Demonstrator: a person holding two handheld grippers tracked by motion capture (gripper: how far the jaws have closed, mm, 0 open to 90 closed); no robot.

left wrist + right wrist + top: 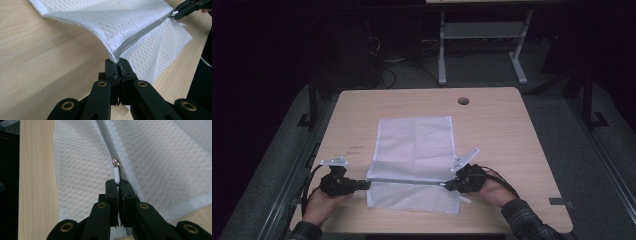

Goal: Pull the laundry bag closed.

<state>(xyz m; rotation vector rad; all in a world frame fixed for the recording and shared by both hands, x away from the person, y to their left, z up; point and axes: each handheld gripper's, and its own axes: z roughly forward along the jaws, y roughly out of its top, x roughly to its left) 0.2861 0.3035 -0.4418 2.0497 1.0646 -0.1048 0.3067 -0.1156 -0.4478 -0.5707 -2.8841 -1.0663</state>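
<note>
A white mesh zip bag lies on the wooden table, its near part lifted along the grey zipper. My left gripper is shut on the bag's left corner at the zipper's end. My right gripper is shut on the white zipper pull, whose metal slider sits on the zipper line. In the left gripper view the right gripper shows at the top right, at the far end of the zipper. The mesh stretches taut between the two grippers.
The table has a round cable hole near its far edge. The table's front edge lies just behind the bag's near hem. Desk legs stand on the dark floor beyond the table.
</note>
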